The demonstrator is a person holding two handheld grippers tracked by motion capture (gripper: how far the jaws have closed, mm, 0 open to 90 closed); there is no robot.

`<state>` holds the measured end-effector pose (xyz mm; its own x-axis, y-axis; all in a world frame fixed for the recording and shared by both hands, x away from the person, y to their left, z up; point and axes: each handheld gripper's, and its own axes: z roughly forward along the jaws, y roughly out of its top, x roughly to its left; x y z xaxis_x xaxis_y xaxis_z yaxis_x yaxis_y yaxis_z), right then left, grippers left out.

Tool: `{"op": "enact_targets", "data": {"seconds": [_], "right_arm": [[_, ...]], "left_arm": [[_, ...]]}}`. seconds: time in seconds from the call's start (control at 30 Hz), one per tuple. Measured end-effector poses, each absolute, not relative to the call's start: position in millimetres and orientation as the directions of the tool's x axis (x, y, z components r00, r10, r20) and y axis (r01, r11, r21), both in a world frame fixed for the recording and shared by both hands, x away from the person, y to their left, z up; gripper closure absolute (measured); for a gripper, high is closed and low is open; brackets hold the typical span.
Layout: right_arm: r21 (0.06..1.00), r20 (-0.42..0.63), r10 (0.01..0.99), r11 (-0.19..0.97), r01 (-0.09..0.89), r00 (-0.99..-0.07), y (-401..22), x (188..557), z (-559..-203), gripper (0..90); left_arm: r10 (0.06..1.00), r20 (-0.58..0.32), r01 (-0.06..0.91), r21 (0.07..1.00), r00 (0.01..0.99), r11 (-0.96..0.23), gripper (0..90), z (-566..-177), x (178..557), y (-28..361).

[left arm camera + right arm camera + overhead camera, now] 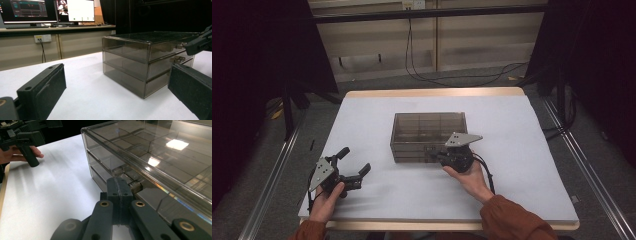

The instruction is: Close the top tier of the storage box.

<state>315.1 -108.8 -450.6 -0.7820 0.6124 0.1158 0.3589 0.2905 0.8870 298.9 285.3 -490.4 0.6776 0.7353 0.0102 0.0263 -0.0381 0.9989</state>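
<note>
A smoky see-through drawer box [428, 131] stands in the middle of the white table [522, 170]. My right gripper [435, 156] is shut at the box's front face. In the right gripper view its jaws [119, 183] are pressed together with nothing between them, their tip between two small clear drawer knobs [117, 171]; whether it touches them I cannot tell. My left gripper [355, 159] rests on the table to the left of the box, open and holding nothing. Its black fingers [45, 85] frame the drawer box [140, 57] in the left gripper view.
The drawers look empty through the walls [160, 157]. Bare white table lies between the two grippers. Cables [422, 75] lie on the floor beyond the far edge. A desk with monitors [30, 11] and a wall socket [43, 38] stands behind.
</note>
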Motion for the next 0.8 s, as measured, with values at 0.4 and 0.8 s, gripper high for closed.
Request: {"op": "enact_targets", "data": {"seconds": [0.4,0.8], "right_arm": [[0.877,0.165,0.584,0.281,0.389,-0.795,-111,308,-447,75.2],[0.881,0.169,0.58,0.274,0.386,-0.797,-131,294,-436,54.4]], "left_arm": [[0.737,0.012,0.025,0.999,0.676,-0.039,1.6,-490,299,285],[0.737,0.013,0.024,0.999,0.676,-0.04,1.5,-490,299,285]]}}
